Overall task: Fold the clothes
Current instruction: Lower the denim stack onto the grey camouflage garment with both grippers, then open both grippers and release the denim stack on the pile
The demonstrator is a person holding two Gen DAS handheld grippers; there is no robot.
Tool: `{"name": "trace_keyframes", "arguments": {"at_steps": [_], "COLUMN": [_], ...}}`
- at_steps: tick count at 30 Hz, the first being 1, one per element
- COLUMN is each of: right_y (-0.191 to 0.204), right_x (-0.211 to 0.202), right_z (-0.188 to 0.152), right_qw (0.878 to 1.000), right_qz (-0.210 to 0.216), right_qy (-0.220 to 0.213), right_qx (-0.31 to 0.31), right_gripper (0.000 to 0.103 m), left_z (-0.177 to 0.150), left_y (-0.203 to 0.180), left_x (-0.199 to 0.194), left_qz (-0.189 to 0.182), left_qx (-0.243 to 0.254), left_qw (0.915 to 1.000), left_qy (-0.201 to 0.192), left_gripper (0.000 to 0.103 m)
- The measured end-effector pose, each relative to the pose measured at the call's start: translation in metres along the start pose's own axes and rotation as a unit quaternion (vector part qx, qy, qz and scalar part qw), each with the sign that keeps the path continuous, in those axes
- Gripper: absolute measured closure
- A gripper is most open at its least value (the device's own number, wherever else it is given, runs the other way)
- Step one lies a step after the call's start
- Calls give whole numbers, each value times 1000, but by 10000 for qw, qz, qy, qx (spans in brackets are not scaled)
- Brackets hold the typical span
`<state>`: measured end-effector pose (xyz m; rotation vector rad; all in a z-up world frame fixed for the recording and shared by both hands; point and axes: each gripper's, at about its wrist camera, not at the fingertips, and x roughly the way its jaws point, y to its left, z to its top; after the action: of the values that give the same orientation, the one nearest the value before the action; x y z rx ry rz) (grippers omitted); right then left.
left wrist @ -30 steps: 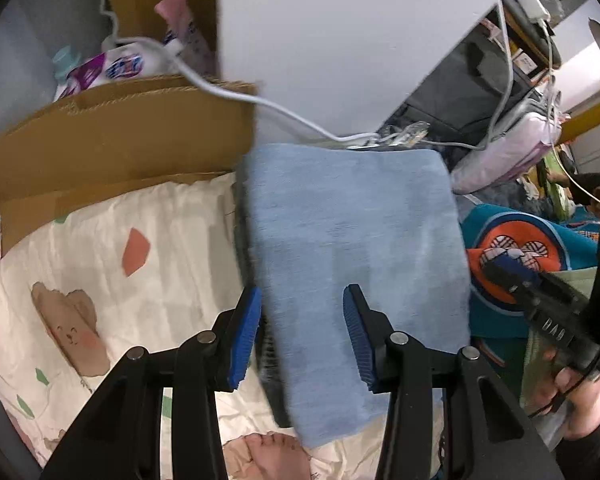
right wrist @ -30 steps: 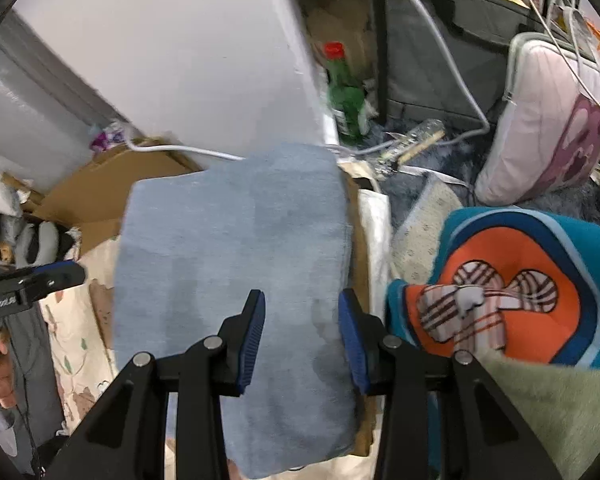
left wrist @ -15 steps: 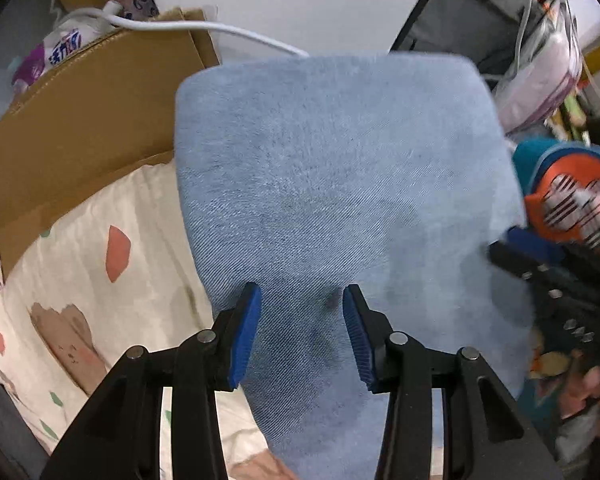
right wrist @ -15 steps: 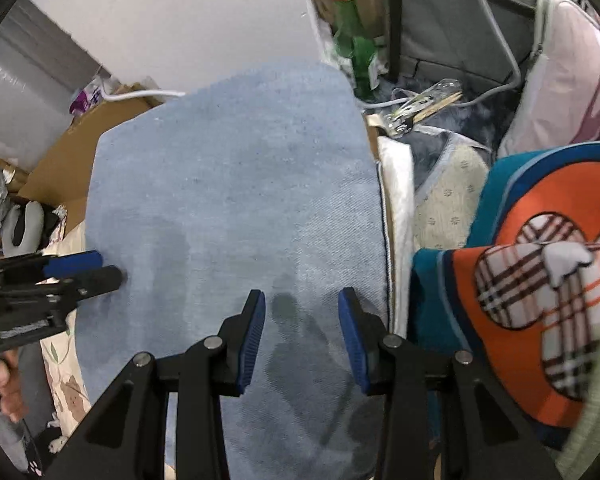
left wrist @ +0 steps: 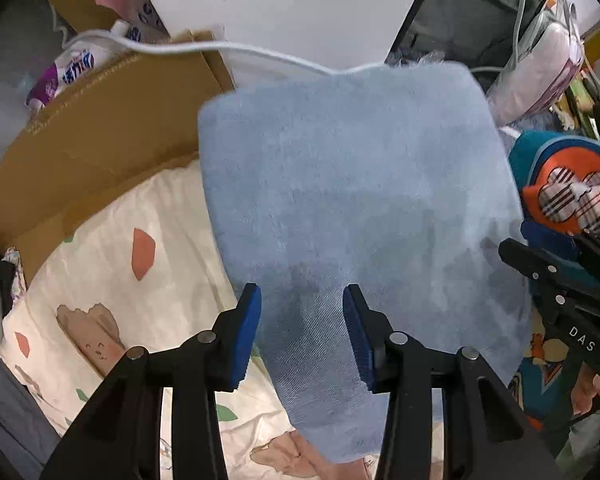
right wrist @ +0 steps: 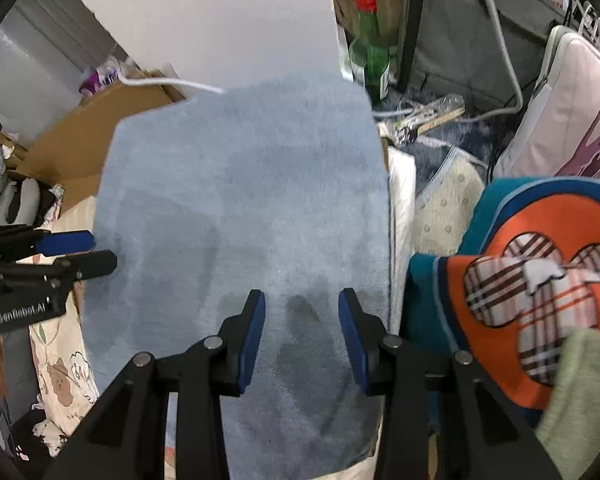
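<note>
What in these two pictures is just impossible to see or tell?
- Left wrist view: the near end of the blue cloth is cut off by the lower edge and the left tongs.
- Right wrist view: whatever lies under the cloth is covered by it.
- Right wrist view: the green bottle's label is too small to read.
- Both views: whether either tongs touch the cloth; the right tongs look open above it.

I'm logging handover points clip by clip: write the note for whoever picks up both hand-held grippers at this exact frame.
Left hand-held gripper: jaws apart, empty, over the near part of the folded blue denim garment.
Right hand-held gripper: jaws apart, empty, over the same garment's near end.
Garment lies as a flat rectangle on the patterned bedsheet, beside the teal-and-orange blanket.
Done: garment is folded at least once.
Left: likely another fold or smoothing; neither gripper grips fabric.
</note>
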<state>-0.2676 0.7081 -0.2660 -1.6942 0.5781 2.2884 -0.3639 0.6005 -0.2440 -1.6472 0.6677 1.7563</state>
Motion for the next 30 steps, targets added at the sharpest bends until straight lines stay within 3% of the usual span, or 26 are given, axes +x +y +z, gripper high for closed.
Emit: {"name": "trace_keyframes", "arguments": {"at_steps": [5, 8, 15, 19, 23, 27, 30], "right_y": [-5, -11, -11, -19, -21, -15, -6], "right_x": [-6, -6, 14, 22, 27, 22, 38], "right_z": [12, 21, 45, 65, 89, 109, 114], "right_qw": [9998, 9995, 9990, 9987, 9981, 9956, 9965], "right_qz": [-3, 124, 59, 97, 51, 315, -108], "right_qy": [-174, -303, -393, -488, -588, -837, -610], "right_qx": [12, 10, -181, -145, -168, -285, -556], "right_gripper": [67, 74, 77, 77, 77, 77, 77], "left_z": [7, 17, 36, 49, 62, 66, 68], "left_y": [-3, 1, 34, 41, 48, 48, 48], "left_x": [-6, -5, 17, 21, 34, 43, 43], "left_qz": [-239, -291, -607, -534, -571, -520, -466], "left_qx": [29, 92, -359, -331, -512, -710, -787], "left_qw": [9995, 9989, 9961, 9953, 9944, 9933, 9930], "left_qy": [-213, -353, -522, -741, -722, -747, -751], "left_gripper": [60, 60, 62, 62, 62, 62, 62]}}
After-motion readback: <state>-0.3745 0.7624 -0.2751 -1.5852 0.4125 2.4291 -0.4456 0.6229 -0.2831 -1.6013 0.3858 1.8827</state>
